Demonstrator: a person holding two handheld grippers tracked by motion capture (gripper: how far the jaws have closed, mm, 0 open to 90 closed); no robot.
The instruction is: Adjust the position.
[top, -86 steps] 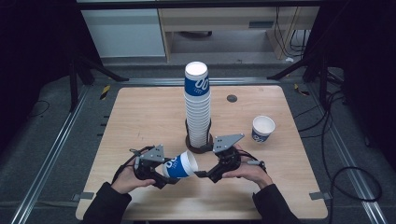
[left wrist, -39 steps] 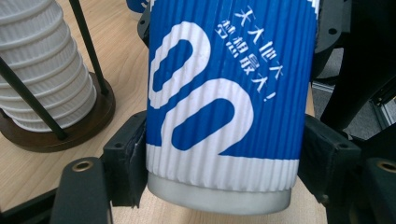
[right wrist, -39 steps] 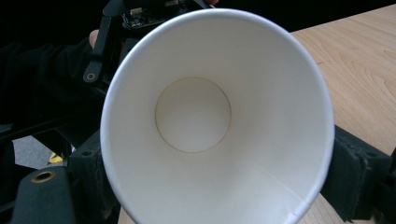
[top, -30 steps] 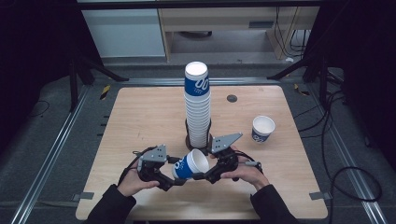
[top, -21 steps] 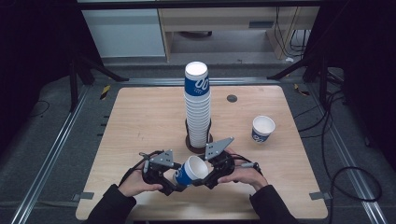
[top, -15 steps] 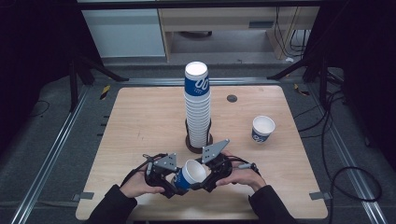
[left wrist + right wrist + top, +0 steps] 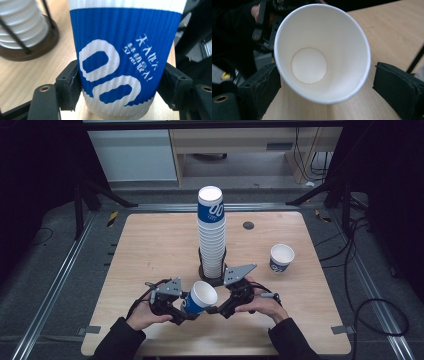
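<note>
Blue-and-white paper cup [image 7: 199, 298] at table's [image 7: 150, 245] six o'clock edge, tilted, pinched low by left gripper [image 7: 184, 311]. Right gripper [image 7: 212, 310] at cup's three o'clock, jaws just spread, clear of rim. Risks: crushed wall from over-squeeze; pivoting in one-sided grip; toppling cup stack [image 7: 211, 235] at twelve o'clock.
</note>
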